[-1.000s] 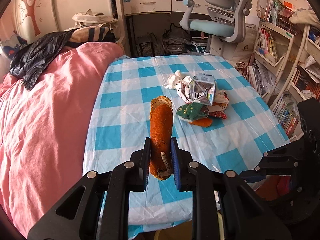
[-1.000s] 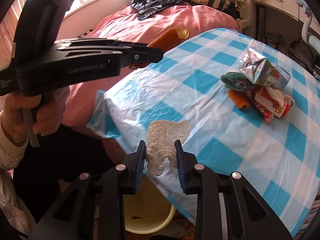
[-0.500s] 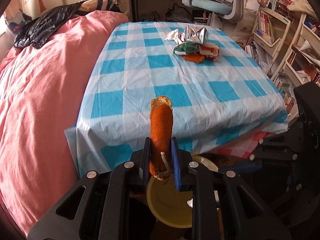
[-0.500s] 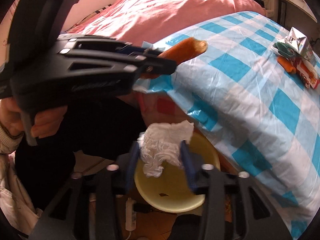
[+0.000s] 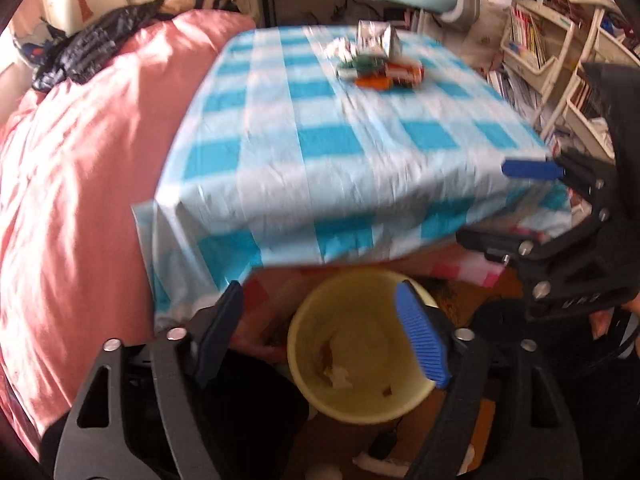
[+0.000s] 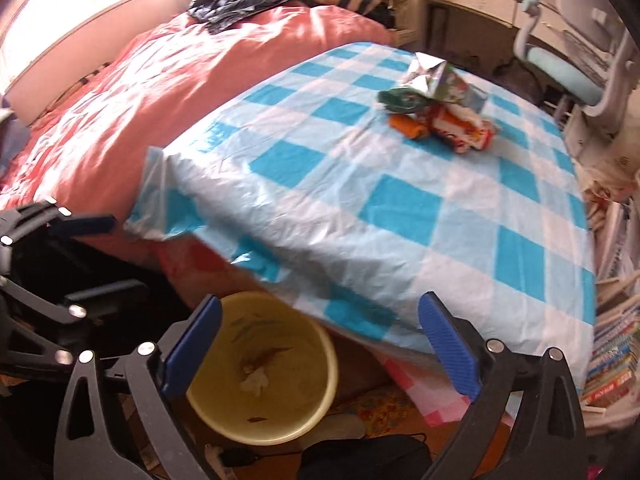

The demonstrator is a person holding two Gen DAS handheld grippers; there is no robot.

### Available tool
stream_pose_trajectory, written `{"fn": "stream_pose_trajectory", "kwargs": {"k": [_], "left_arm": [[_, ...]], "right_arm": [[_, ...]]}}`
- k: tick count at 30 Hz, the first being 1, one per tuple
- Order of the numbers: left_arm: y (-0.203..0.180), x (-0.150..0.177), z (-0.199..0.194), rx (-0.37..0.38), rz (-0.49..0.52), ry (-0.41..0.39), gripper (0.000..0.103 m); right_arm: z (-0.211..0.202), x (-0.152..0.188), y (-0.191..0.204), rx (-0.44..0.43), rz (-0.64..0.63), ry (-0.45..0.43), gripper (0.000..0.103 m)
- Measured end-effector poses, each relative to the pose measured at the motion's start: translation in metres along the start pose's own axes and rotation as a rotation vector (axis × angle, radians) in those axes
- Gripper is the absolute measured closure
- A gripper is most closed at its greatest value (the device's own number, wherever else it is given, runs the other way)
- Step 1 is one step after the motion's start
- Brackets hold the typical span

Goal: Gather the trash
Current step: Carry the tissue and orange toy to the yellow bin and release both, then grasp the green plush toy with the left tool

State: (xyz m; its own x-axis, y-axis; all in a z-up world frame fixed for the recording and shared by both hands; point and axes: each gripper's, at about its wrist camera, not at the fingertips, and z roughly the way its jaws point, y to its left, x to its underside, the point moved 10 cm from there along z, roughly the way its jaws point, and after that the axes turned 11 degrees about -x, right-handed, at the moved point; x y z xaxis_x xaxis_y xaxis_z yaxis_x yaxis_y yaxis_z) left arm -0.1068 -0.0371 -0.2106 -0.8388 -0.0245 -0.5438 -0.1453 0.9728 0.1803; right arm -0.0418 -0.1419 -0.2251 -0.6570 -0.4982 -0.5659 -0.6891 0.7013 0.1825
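A yellow bin (image 5: 362,392) stands on the floor below the table's front edge; it also shows in the right wrist view (image 6: 304,420). A white tissue (image 6: 254,381) and an orange peel (image 6: 260,358) lie inside it. My left gripper (image 5: 320,336) is open and empty above the bin. My right gripper (image 6: 320,340) is open and empty above the bin too. A pile of trash (image 6: 436,110) with a silver carton, green and red wrappers and an orange piece lies on the far part of the checked tablecloth (image 6: 400,208); the pile also shows in the left wrist view (image 5: 376,60).
A bed with a pink cover (image 6: 160,92) runs along the table's left side. An office chair (image 6: 568,68) and a desk stand behind the table. Bookshelves (image 5: 540,52) stand to the right. Cables lie on the floor by the bin.
Both grippers opened over the bin. The orange peel left my left gripper and the tissue left my right gripper; both now lie in the bin.
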Motion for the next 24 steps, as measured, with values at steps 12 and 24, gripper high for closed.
{"fn": "stream_pose_trajectory", "kwargs": {"k": [12,24], "left_arm": [[0.024,-0.098,-0.019,-0.089,-0.108,-0.225,0.012],[0.026,-0.168,0.001,-0.112,-0.175,-0.318,0.011]], "right_arm": [[-0.022,-0.017,-0.036,0.196,0.042,-0.063,0.008],[-0.057,-0.077,-0.061,0.293,0.011,-0.223,0.008]]}}
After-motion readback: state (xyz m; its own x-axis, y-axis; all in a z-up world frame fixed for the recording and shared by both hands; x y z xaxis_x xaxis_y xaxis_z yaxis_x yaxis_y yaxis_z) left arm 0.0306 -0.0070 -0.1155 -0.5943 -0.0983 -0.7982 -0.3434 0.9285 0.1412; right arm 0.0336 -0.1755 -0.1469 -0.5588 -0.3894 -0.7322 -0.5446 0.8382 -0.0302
